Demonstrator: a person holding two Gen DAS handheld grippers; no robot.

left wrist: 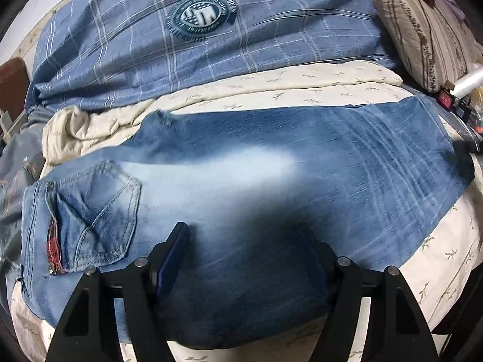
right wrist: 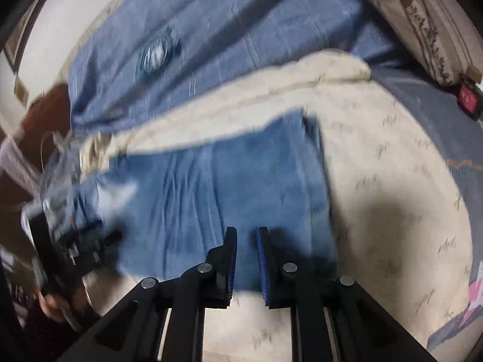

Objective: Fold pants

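Note:
Blue faded jeans [left wrist: 241,175] lie flat across a cream bed sheet [left wrist: 271,90], waist and back pocket [left wrist: 99,211] at the left, leg ends at the right. My left gripper [left wrist: 253,253] is wide open, low over the thigh area; the right finger is lost in dark shadow. In the right wrist view the jeans [right wrist: 217,187] are blurred, with the leg hem at the right. My right gripper [right wrist: 246,241] hovers over the near edge by the hem, its fingers a narrow gap apart and holding nothing. The left gripper [right wrist: 78,247] shows at the far left over the waist.
A blue checked duvet [left wrist: 196,30] with a round badge lies behind the jeans. A striped pillow [left wrist: 428,39] sits at the back right, with small dark items [left wrist: 452,99] beside it. Grey bedding [left wrist: 18,163] bunches at the left. The cream sheet [right wrist: 392,211] extends right of the hem.

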